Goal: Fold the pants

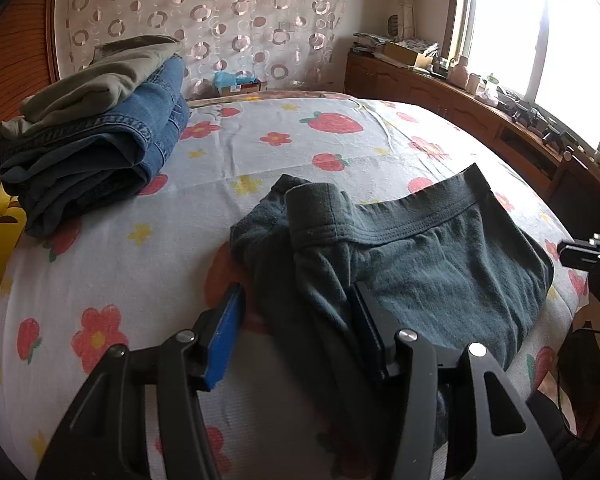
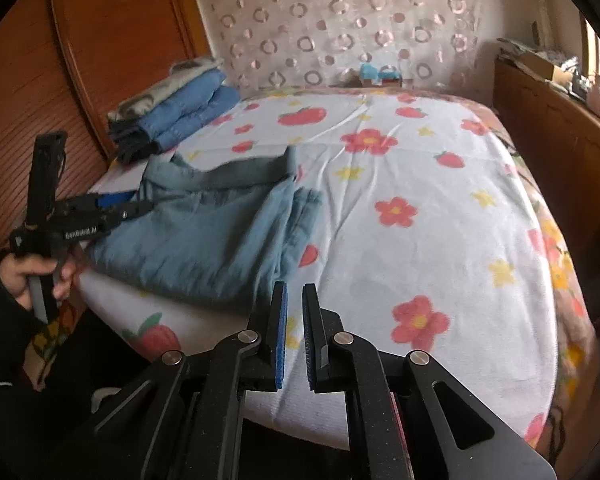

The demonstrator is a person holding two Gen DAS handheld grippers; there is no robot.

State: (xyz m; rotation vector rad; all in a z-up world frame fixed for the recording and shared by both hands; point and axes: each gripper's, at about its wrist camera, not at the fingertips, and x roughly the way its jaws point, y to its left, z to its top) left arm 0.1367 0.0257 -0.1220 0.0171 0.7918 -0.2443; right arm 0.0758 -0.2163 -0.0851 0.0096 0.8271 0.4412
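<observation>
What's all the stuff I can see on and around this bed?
pants: one, dark grey-green, folded, near edge of the bed
folded clothes pile: one stack, blue jeans under a khaki garment, far left of the bed
bedsheet: one, white with red flowers and strawberries, covering the bed
curtain: one, pale with ring pattern, behind the bed
wooden cabinet: one, brown, under the window, cluttered top
window: one, bright, right side
left gripper: one, black with blue pads, jaws apart astride a fold of the pants
right gripper: one, black with blue pads, narrow gap, nothing between, over the sheet
hand: one, in a dark sleeve, holding the left gripper's handle
</observation>
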